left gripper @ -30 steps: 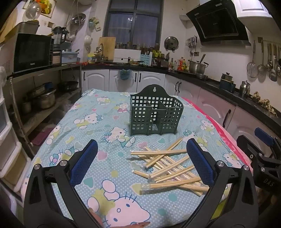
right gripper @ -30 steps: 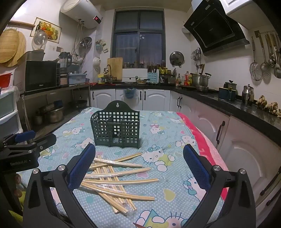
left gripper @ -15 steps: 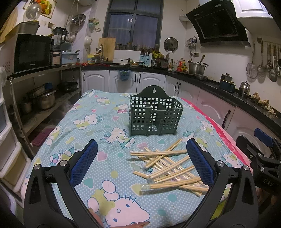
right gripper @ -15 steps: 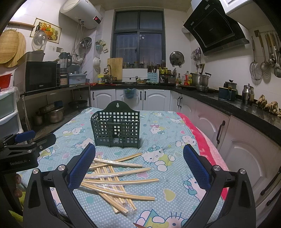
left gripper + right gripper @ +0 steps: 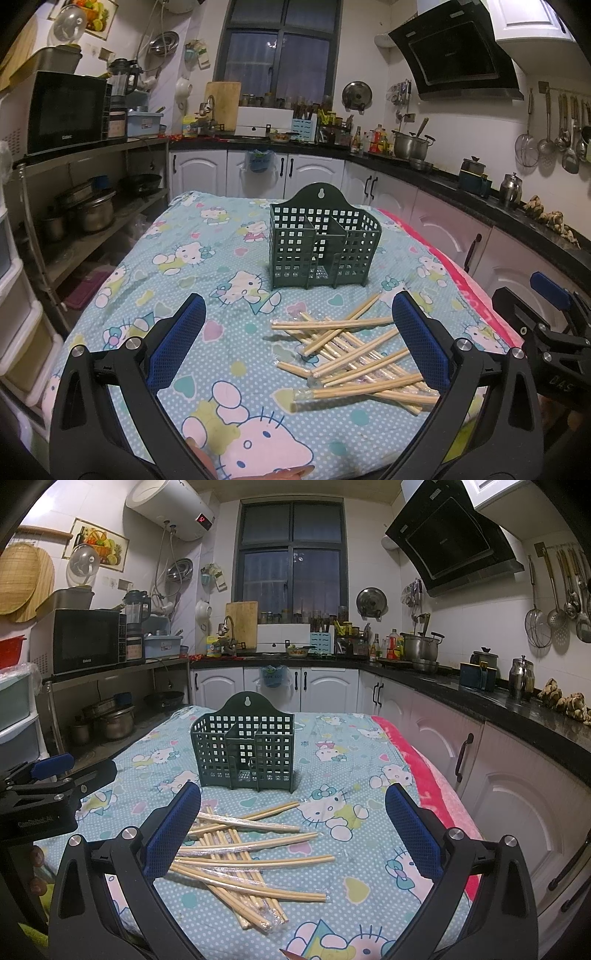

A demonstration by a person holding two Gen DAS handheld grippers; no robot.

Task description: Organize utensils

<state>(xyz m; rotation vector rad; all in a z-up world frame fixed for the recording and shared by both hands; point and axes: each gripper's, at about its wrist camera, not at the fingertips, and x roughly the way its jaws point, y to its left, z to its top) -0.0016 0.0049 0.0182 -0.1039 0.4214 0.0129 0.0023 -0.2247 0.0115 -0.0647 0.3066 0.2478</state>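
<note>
Both claws hang open above the near edge of the bench (image 5: 122, 280), which is covered with a light blue cartoon-cat cloth (image 5: 343, 760). The left claw (image 5: 297, 334) has its blue-padded fingers (image 5: 181, 341) spread wide, gripping nothing, with bare cloth between them. The right claw (image 5: 291, 829) is spread just as wide and also empty; its left finger (image 5: 171, 836) overlaps the near-left part of the pile in that view.

The chopsticks (image 5: 351, 354) lie in a loose, criss-crossed heap flat on the cloth, near the front of the bench; several are in clear plastic sleeves. In the right wrist view the heap (image 5: 243, 853) lies left of centre, in the left wrist view right of centre.

The dark green utensil holder (image 5: 321, 245) stands upright on the cloth just beyond the heap, apart from it. It is a perforated basket (image 5: 245, 753) with inner dividers and a raised back with a hanging hole. No chopstick shows inside its compartments.
</note>
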